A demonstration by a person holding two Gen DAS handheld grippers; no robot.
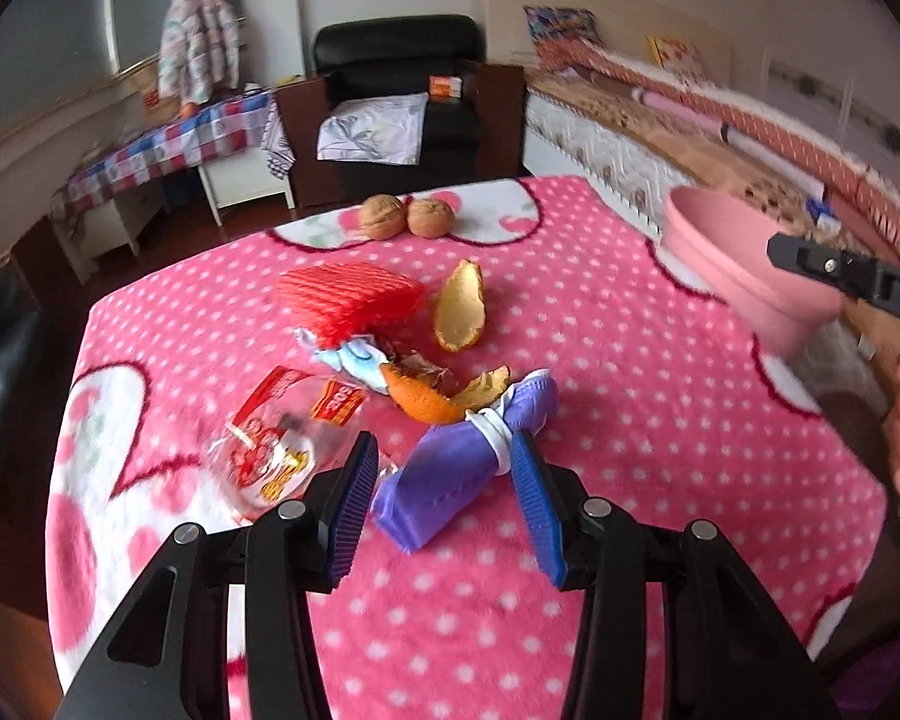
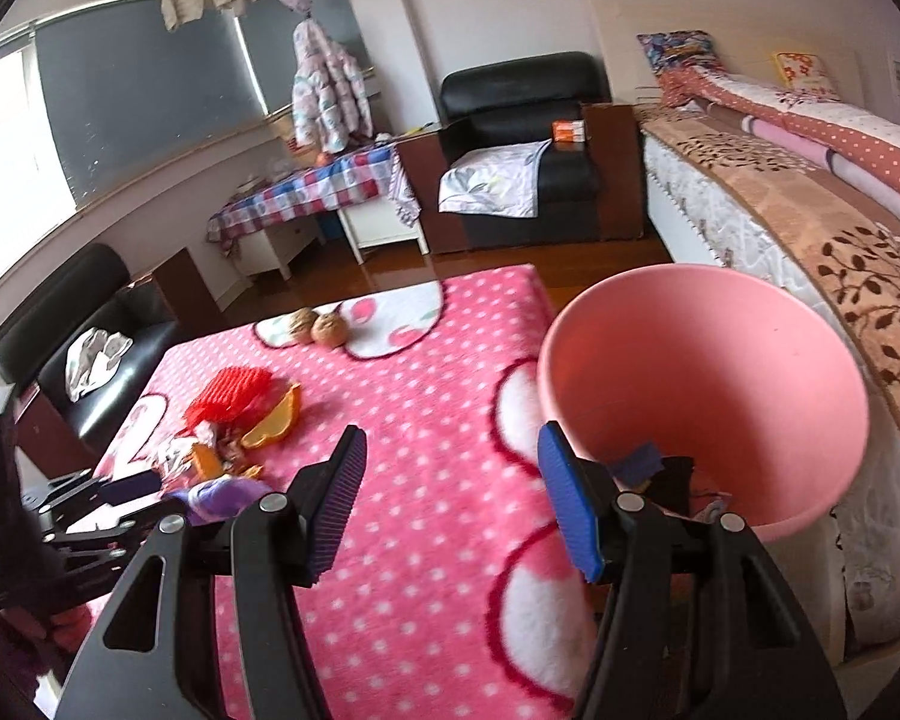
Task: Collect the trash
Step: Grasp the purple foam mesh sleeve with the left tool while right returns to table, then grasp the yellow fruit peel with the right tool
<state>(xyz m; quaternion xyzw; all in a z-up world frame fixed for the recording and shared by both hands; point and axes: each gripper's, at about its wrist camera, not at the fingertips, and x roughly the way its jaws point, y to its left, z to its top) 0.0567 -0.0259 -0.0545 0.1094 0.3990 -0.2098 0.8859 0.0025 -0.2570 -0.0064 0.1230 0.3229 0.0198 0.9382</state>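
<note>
Trash is lying in a loose heap on the worktop (image 1: 630,360), which is covered with a pink dotted blanket, and we are holding our left claw (image 1: 444,483) released, its blue pads spread to either side of a purple face mask (image 1: 450,474) rolled up and bound with its white ear loop. We are judging the mask soft, light and squashy, so closing across its thick middle, just below the loop, looks the safest hold; the tied loop should be keeping it from unrolling. Beyond it we are seeing orange peel (image 1: 426,402), a second, paler peel (image 1: 459,306), a red foam fruit net (image 1: 348,300), a crumpled blue-and-white wrapper (image 1: 354,360) and a clear printed plastic packet (image 1: 270,450) just left of the claw. The packet looks slippery and thin, the peels stiff but brittle, the net springy. Two walnuts (image 1: 405,217) are sitting well apart near the far edge; whether they count as trash we cannot tell.

Our right claw (image 2: 453,492) is also spread wide and grasping nothing, hanging just beside the pink bin (image 2: 708,360), which is standing at the worktop's right edge, next to the bed (image 2: 810,228), with a few scraps showing at its bottom. Between heap and bin the blanket is lying bare, giving us open room to carry things across; the bin's nearness to the edge is calling for gentle drops
</note>
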